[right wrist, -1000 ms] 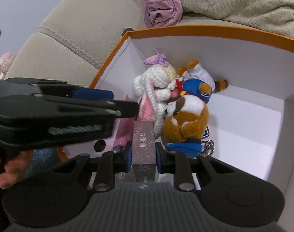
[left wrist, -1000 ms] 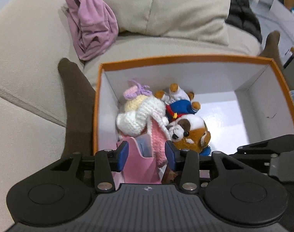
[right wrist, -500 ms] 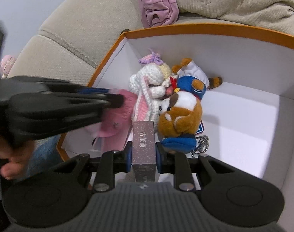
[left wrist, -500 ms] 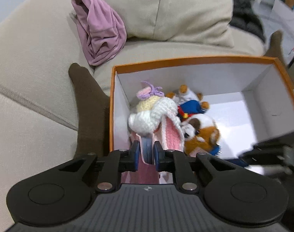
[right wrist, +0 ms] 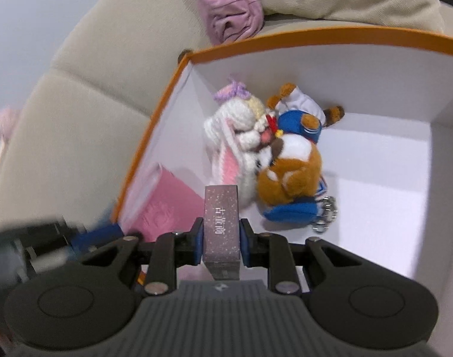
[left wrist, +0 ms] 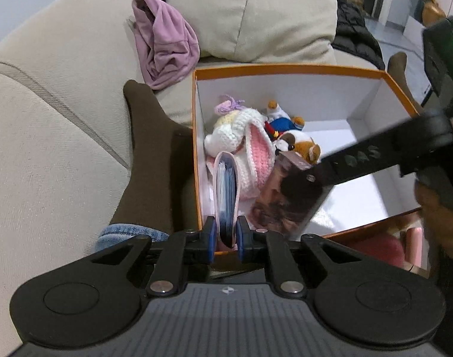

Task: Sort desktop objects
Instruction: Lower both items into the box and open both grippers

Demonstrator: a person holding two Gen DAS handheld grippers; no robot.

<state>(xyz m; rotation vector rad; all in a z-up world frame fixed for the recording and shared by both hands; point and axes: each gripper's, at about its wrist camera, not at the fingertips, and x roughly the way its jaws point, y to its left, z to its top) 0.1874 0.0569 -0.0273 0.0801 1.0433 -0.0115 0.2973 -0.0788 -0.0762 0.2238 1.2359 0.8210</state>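
An orange box (left wrist: 288, 69) with white inside rests on a sofa. It holds a white knitted bunny (left wrist: 238, 125) and a brown plush bear (left wrist: 300, 145). My left gripper (left wrist: 225, 235) is shut on a pink case (left wrist: 226, 196), held edge-on at the box's near left corner. My right gripper (right wrist: 221, 239) is shut on a dark speckled box (right wrist: 222, 223) above the orange box (right wrist: 315, 41), near the bunny (right wrist: 235, 131) and bear (right wrist: 288, 175). The pink case (right wrist: 167, 205) also shows in the right wrist view, and the dark box (left wrist: 288, 199) in the left.
A mauve cloth (left wrist: 164, 44) and a beige cushion (left wrist: 256, 9) lie on the sofa (left wrist: 48, 119) behind the box. A leg in a brown sock (left wrist: 149, 154) lies along the box's left side. A black jacket (left wrist: 354, 32) is at the back right.
My left gripper closed on the pink case and drew back and up toward the box's near left corner. My right gripper moved lower into the box with the dark box.
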